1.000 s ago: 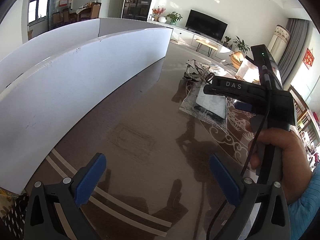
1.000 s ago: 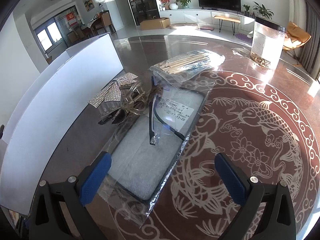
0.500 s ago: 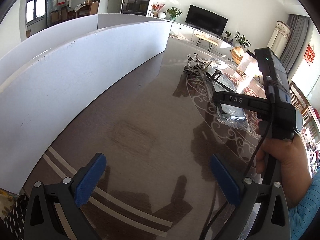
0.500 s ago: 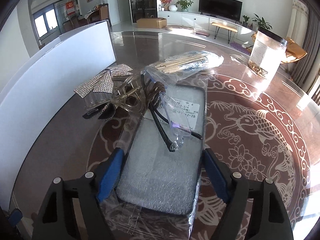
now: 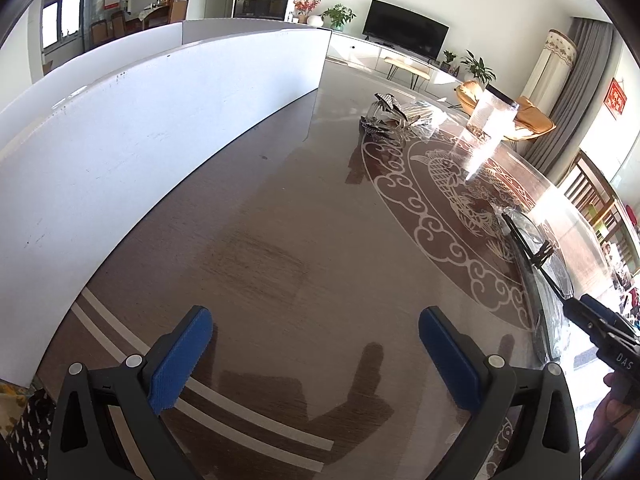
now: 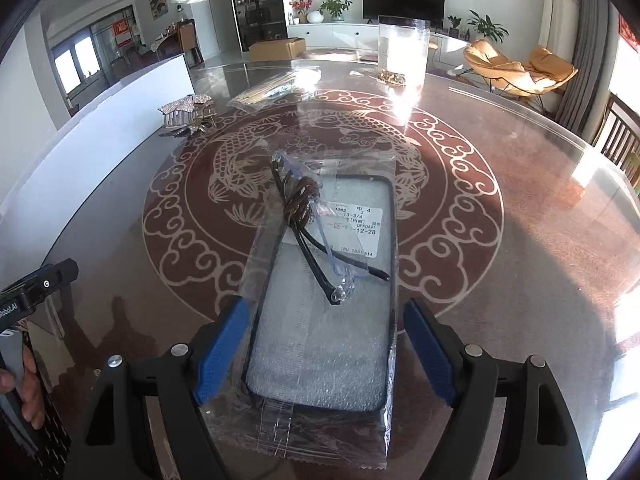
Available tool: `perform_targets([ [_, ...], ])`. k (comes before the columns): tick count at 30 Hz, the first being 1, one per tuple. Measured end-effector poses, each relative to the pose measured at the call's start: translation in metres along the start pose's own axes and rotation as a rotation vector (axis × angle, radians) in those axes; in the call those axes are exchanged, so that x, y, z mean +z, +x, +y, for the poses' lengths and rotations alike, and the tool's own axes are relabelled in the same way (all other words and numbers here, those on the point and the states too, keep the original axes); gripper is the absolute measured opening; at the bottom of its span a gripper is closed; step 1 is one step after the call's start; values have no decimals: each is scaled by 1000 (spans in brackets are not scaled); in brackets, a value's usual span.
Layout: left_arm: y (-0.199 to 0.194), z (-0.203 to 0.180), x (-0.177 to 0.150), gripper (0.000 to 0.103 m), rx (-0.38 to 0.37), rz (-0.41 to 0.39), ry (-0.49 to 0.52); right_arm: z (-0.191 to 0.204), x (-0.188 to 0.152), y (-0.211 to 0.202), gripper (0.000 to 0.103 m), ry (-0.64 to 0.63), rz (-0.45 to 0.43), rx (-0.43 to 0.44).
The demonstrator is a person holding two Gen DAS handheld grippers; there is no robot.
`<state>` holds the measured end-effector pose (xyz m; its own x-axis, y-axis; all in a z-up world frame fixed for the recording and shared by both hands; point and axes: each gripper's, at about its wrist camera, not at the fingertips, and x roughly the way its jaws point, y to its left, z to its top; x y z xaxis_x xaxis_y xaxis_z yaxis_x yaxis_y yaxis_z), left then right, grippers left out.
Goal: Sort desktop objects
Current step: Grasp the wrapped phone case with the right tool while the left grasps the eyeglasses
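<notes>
Left gripper [image 5: 316, 332]: jaws wide, nothing between the blue pads, poised over bare brown table [image 5: 280, 220] beside the white partition board [image 5: 140, 140]. Right gripper [image 6: 326, 332]: jaws partly closed around the bagged phone case [image 6: 320, 344], just eased a touch wider with the pack between them; left pad on the bag's edge, right pad's contact hard to judge through the fisheye, probably gripping. Own camera only: pack over the near rim of the table's fish medallion, label readable, black-framed glasses [image 6: 320, 264] and a brown coiled tie [image 6: 302, 204] on top. Left view only: same pack as a glinting sliver at the frame's right edge, ahead of the right gripper's black body. Rhinestone hair clips [image 6: 186, 114] in both views, near the board. Bag of sticks [image 6: 276, 86] and clear box [image 6: 404, 48] plain only from the right.
</notes>
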<state>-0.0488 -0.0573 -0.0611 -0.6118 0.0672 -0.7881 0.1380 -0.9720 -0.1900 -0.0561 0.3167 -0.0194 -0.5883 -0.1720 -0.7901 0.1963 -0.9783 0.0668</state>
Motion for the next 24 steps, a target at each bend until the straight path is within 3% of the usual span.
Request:
perform_targets([
  [2,0,-1,0,103,5,1,7,-7,11,-23,90,8,-84,1],
  [4,-1,0,-1,103,9,3,7,-13,29,-28,98,9,-116,-65],
  [7,-4,2,-1,103,8,-6,4,-32,57,-4,98,16,-82,-183],
  [9,-7,3,-2,103,2,-15,1,-38,68,29,98,-15,36,-246],
  [11,-8,4,-2,103,-3,-20,-1,-24,67,49,93,-81,128,-194],
  [14,-5,2,-3,103,4,-8,8,27,56,34,93,-239,56,-57],
  [16,-6,0,-3,103,1,-7,21,47,49,25,95,-272,11,-51],
  [24,-8,-4,-3,103,-15,-16,36,16,25,45,98,-101,81,-74],
])
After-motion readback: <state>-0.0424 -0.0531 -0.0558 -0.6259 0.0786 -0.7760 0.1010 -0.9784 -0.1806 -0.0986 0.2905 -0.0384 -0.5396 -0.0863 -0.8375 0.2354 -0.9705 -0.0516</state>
